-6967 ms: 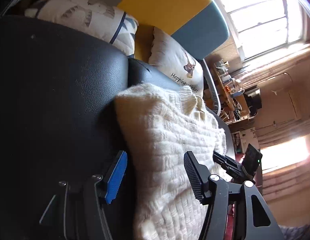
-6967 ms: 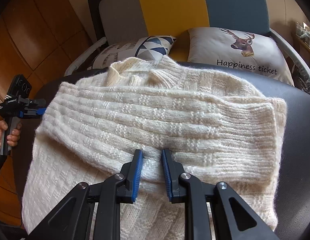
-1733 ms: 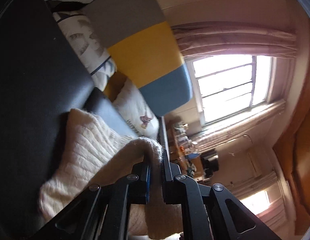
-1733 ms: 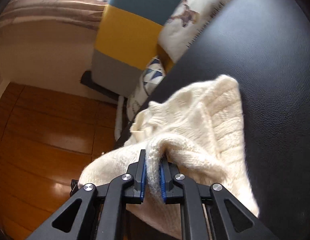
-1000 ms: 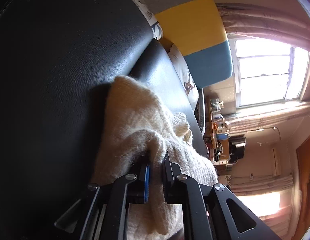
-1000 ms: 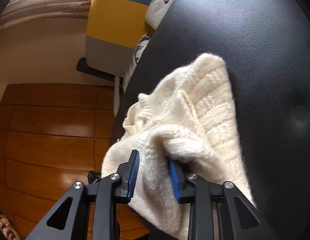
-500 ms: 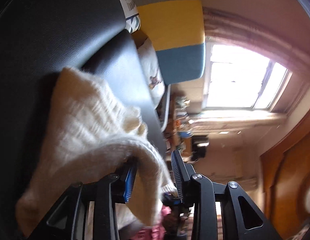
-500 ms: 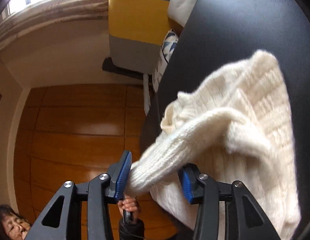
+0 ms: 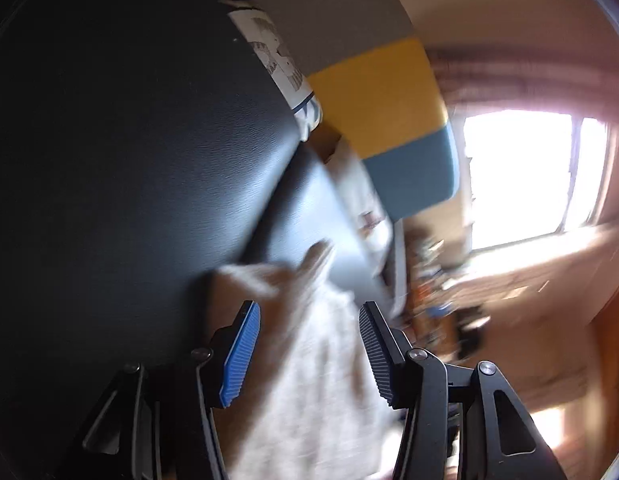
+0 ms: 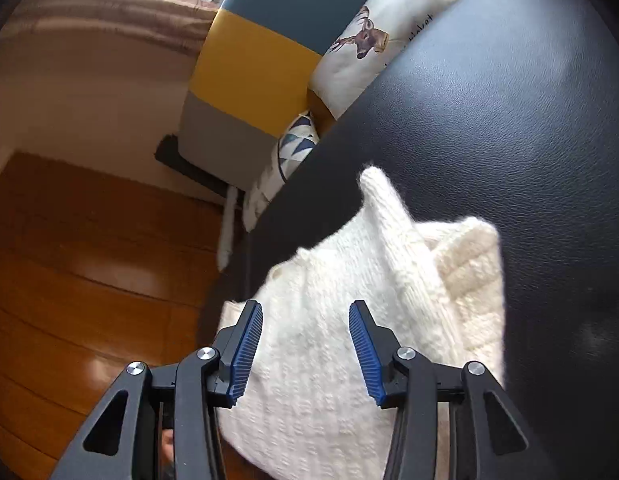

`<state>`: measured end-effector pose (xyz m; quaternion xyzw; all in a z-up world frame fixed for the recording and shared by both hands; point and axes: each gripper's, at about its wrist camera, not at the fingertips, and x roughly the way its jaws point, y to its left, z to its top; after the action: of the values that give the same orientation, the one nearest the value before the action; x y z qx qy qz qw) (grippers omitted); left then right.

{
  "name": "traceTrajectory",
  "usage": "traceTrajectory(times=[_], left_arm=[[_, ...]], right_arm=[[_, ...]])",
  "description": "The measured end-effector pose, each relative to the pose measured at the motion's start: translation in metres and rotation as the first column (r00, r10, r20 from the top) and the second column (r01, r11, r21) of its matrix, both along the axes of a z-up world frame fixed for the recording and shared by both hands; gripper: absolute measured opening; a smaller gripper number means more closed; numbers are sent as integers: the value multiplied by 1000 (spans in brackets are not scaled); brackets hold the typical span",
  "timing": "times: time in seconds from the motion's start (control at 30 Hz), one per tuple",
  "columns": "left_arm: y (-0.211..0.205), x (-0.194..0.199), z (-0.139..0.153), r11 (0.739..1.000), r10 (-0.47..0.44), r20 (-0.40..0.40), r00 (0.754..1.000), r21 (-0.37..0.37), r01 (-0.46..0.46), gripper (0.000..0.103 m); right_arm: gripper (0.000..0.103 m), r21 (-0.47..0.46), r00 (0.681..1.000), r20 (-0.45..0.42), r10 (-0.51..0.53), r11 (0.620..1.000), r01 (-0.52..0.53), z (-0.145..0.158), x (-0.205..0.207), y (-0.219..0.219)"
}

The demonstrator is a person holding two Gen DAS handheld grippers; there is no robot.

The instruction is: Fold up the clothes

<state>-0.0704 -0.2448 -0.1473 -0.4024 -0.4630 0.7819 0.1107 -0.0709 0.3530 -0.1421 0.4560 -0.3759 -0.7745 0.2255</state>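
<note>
Lying folded, one cream sweater [image 10: 361, 300] (black seat [image 10: 509, 120]), two gripper jaws spread.

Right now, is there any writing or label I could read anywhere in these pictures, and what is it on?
"...cket": only these end letters of a line show on the deer cushion, at its edge beside the black seat; the rest is hidden.
Left view: the print on the same cushion is blurred, unreadable.
Cream sweater: no label visible.

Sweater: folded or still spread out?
Folded. The cream sweater lies bunched in a compact, layered bundle on the black surface, both grippers open.
</note>
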Motion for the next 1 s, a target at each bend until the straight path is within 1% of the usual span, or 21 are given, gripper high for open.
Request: traceTrajectory(times=[0.07, 0.1, 0.17, 0.27, 0.33, 0.37, 0.4, 0.43, 0.5, 0.53, 0.6, 0.67, 0.77, 0.83, 0.87, 0.9, 0.93, 1.0], left_arm=[[9, 16, -1, 994, -73, 1, 997, -86, 72, 52], [12, 27, -3, 990, -99, -2, 995, -101, 99, 52], [16, 46, -6, 983, -139, -6, 990, -124, 137, 52], [21, 60, -6, 973, -161, -10, 987, -167, 157, 52], [27, 64, -6, 967, -184, -11, 983, -179, 179, 52], [32, 63, -5, 966, -205, -17, 979, -165, 200, 44], [36, 63, -4, 964, -224, -25, 974, -152, 218, 15], [39, 64, 0, 962, -237, -35, 971, -146, 230, 5], [41, 66, 6, 960, -240, -45, 970, -158, 230, 6], [42, 66, 9, 959, -238, -46, 970, -170, 227, 6], [43, 65, 14, 956, -234, -49, 971, -195, 220, 6], [44, 65, 19, 952, -230, -52, 972, -219, 213, 7], [45, 64, 27, 945, -224, -57, 973, -255, 203, 8], [46, 63, 32, 940, -221, -61, 973, -279, 196, 17], [46, 63, 35, 937, -219, -63, 974, -291, 192, 30], [46, 63, 37, 934, -217, -64, 974, -303, 188, 37], [47, 63, 40, 931, -215, -66, 974, -315, 184, 38], [48, 62, 45, 924, -212, -70, 975, -338, 177, 40]], right_arm=[[47, 163, 999, -19, 42, 986, -39, 5, 17, -12], [47, 236, 998, -21, 65, 970, -58, 5, 25, -18], [47, 365, 994, -23, 107, 926, -92, 4, 39, -30], [46, 470, 988, -47, 144, 877, -105, -1, 52, -40], [46, 521, 986, -48, 160, 846, -112, -4, 50, -46], [46, 547, 984, -47, 170, 829, -117, -6, 48, -48], [46, 578, 982, -43, 184, 806, -126, -7, 46, -53], [44, 617, 978, -29, 205, 773, -144, -8, 45, -60], [43, 683, 971, 11, 240, 707, -183, -7, 47, -64], [43, 694, 972, 28, 235, 695, -188, -7, 50, -59], [44, 672, 976, 42, 215, 716, -186, -11, 55, -47], [44, 655, 977, 33, 211, 734, -181, -14, 58, -41], [44, 651, 979, 32, 200, 740, -172, -15, 54, -41], [45, 658, 979, 27, 202, 734, -170, -14, 51, -44], [45, 665, 978, 23, 206, 728, -169, -10, 51, -47], [45, 671, 977, 19, 210, 722, -168, -6, 50, -49], [45, 670, 977, 9, 214, 724, -165, -1, 51, -51], [45, 617, 975, -32, 220, 772, -154, 10, 49, -53]])
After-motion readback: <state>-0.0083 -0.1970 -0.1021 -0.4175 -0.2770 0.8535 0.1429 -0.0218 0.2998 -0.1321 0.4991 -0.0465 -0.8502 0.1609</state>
